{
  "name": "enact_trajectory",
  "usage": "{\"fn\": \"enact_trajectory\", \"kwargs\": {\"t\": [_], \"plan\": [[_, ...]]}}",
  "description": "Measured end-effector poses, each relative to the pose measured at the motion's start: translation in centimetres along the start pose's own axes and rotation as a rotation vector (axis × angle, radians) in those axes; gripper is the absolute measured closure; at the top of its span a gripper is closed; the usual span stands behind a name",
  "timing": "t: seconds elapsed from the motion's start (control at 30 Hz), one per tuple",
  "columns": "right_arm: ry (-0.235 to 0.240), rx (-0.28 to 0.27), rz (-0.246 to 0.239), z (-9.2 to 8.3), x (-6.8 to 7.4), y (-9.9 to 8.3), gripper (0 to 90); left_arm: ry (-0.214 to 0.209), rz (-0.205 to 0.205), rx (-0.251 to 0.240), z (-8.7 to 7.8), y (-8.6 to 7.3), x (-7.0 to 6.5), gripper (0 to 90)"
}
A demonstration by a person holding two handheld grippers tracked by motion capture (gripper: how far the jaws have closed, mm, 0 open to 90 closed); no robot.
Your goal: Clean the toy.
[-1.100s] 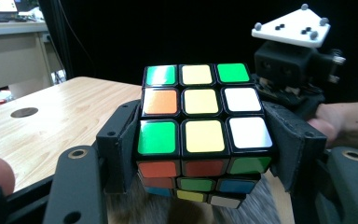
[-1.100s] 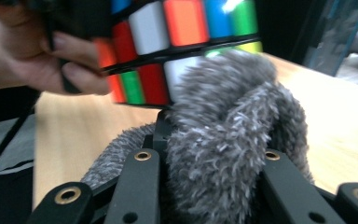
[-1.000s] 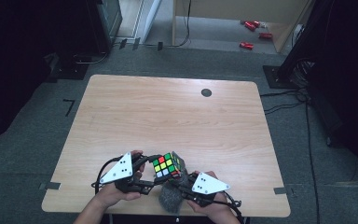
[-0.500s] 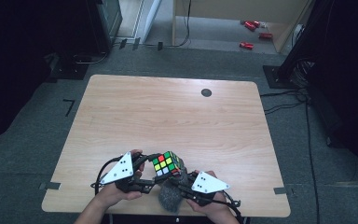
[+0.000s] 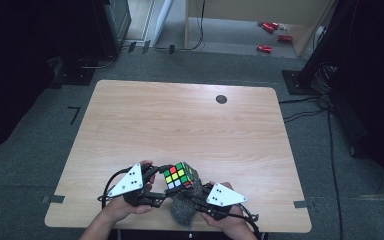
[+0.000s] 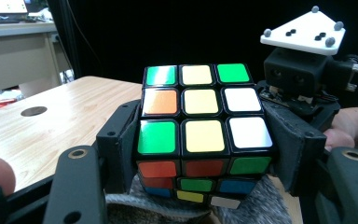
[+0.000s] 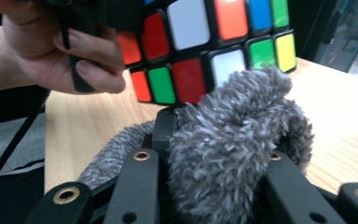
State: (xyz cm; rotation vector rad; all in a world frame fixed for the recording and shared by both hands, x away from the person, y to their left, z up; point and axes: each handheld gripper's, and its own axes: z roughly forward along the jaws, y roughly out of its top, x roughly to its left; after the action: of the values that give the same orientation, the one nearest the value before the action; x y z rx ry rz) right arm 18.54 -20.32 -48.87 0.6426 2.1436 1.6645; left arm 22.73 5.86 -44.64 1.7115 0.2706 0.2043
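A scrambled Rubik's cube [image 5: 180, 176] is held just above the near edge of the table, between the two hands. My left gripper [image 5: 166, 186] is shut on the cube [image 6: 200, 135], one black jaw pressed against each side. My right gripper [image 5: 192, 202] comes in from the right and is shut on a grey fluffy cloth [image 5: 182, 211]. In the right gripper view the cloth [image 7: 228, 140] bulges between the jaws and touches the lower face of the cube [image 7: 200, 42]. The person's left fingers [image 7: 93, 65] wrap the handle beside the cube.
The wooden table [image 5: 180, 125] stretches away from the hands, with a small dark round hole [image 5: 221, 99] near its far right. Cables trail from both grippers at the near edge. Beyond the table are a dark cabinet [image 5: 112, 25] and red items [image 5: 270, 30] on the floor.
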Motion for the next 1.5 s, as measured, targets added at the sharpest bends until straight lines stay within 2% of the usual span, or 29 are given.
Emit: {"fn": "enact_trajectory", "kwargs": {"t": [0.1,0.23,0.3,0.43,0.5,0.57,0.7,0.93,1.0,1.07,1.17,1.3,1.37,1.5], "plan": [[-0.01,-0.011,-0.009,-0.4,-0.4,0.2,72.9,0.004,0.002,-0.002,-0.1,0.0,0.1,35.3],[-0.036,-0.036,0.008,-1.0,-1.1,0.4,73.0,0.004,0.002,0.0,0.0,0.0,0.1,35.3],[-0.027,-0.028,0.011,-0.8,-0.9,0.3,72.9,0.004,0.002,0.003,0.0,0.0,0.1,35.3],[0.018,0.007,-0.013,-0.2,-0.1,0.0,72.5,0.011,0.001,0.006,0.0,0.0,0.1,35.3],[0.02,0.011,-0.018,-0.2,-0.1,0.0,72.3,0.016,0.002,0.007,-0.1,-0.1,0.1,35.3],[0.009,0.014,-0.018,-0.4,-0.4,0.2,72.1,0.028,0.015,0.018,0.0,-0.1,0.1,35.4],[-0.042,-0.012,0.011,-1.2,-1.4,0.3,72.3,0.021,0.015,0.017,0.2,-0.1,-0.1,35.3],[-0.003,0.008,-0.023,-0.8,-0.7,0.3,71.8,0.032,0.014,0.014,0.0,0.0,0.1,35.3],[-0.015,-0.008,-0.011,-1.3,-1.1,0.5,71.9,0.041,0.014,0.013,-0.2,0.0,0.2,35.3],[-0.048,-0.027,0.002,-2.1,-1.8,0.9,72.1,0.041,0.005,0.01,-0.3,-0.1,0.4,35.3],[-0.074,-0.098,0.042,-3.3,-2.6,1.5,72.4,0.052,0.039,0.059,0.1,-0.5,0.3,35.3],[-0.107,-0.15,0.066,-4.2,-3.1,2.3,72.5,0.011,0.065,0.097,1.1,-0.9,-0.6,35.3],[-0.097,-0.157,0.075,-4.1,-2.9,2.4,72.5,-0.012,0.072,0.11,1.9,-1.1,-1.2,35.4],[-0.066,-0.168,0.06,-3.8,-1.8,2.9,72.3,-0.039,0.112,0.149,2.9,-1.5,-2.2,35.3]]}}
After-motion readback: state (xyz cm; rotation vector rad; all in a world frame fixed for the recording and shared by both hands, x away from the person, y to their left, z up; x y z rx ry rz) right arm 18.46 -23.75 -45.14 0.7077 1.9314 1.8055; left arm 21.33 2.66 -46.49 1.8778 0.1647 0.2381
